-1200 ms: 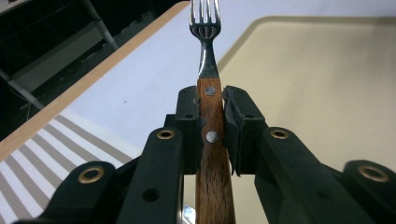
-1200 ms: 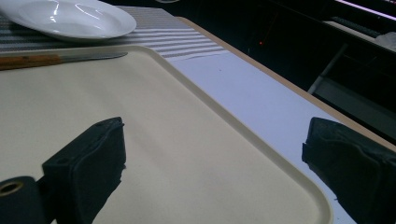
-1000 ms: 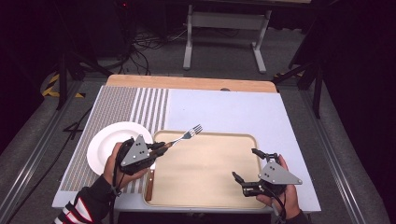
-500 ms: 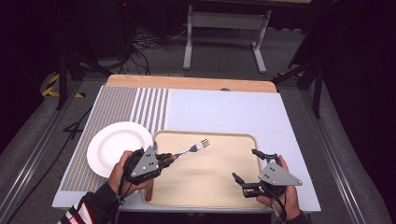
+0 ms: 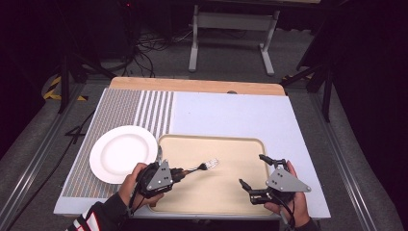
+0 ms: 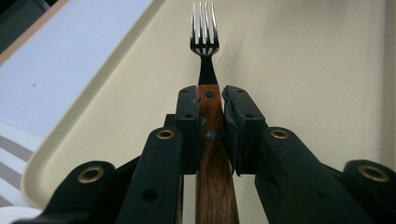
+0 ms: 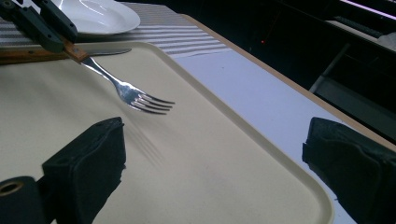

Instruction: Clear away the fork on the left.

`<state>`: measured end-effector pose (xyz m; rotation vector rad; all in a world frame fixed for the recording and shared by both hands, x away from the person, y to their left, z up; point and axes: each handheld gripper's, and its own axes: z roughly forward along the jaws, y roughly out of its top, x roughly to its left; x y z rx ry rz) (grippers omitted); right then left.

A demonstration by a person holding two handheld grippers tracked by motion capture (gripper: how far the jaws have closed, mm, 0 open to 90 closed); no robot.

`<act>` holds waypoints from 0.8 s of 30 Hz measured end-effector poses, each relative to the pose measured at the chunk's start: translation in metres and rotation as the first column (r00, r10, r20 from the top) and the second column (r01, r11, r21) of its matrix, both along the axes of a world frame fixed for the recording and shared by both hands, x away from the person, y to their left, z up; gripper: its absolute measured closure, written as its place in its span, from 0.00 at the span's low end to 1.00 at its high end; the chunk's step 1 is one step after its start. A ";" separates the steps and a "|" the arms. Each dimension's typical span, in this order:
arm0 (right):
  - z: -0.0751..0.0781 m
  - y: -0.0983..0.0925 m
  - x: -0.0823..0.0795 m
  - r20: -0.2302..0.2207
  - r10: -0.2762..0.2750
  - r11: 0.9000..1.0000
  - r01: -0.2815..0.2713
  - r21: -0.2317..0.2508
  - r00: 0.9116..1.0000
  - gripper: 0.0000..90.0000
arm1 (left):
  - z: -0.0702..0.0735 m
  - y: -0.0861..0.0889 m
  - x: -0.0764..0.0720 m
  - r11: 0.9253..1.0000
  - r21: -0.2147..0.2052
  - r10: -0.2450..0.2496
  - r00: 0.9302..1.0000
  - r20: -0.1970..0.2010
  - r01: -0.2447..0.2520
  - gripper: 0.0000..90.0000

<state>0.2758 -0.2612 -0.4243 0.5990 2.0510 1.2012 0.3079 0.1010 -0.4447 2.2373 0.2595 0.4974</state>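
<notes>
Over the beige tray, left gripper, clamped on the wooden-handled fork, had dropped lower toward it since earlier; set-down looked near. Right gripper waited wide open.

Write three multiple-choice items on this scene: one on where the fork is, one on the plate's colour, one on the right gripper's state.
1. Where is the fork?
A. lying on the plate
B. over the tray, held by the left gripper
C. on the floor

2. What colour is the plate?
A. white
B. blue
C. black

3. How do the right gripper's jaws stand?
A. shut on the fork
B. shut on the plate
C. open, nothing between them

Answers:
1 B: the left gripper clamps the wooden handle above the tray.
2 A: the plate beside the tray is plain white.
3 C: the right gripper has its pads wide apart.
</notes>
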 end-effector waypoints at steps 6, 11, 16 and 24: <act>-0.001 0.001 0.000 -0.003 0.002 1.000 -0.002 -0.004 1.000 0.07 | -0.007 -0.004 -0.006 1.000 0.022 -0.002 1.000 -0.009 0.002 0.86; -0.001 0.002 0.000 -0.006 0.001 1.000 -0.001 -0.010 1.000 0.07 | -0.013 -0.007 -0.012 0.999 0.041 -0.010 1.000 -0.020 0.011 0.86; -0.002 0.002 0.000 -0.010 -0.005 1.000 0.005 -0.017 1.000 0.07 | -0.020 -0.010 -0.019 0.998 0.060 -0.018 0.999 -0.028 0.020 0.85; -0.002 0.001 0.002 -0.014 -0.033 0.999 0.033 -0.022 0.999 0.07 | -0.026 -0.010 -0.025 0.997 0.063 -0.040 0.996 -0.075 0.045 0.90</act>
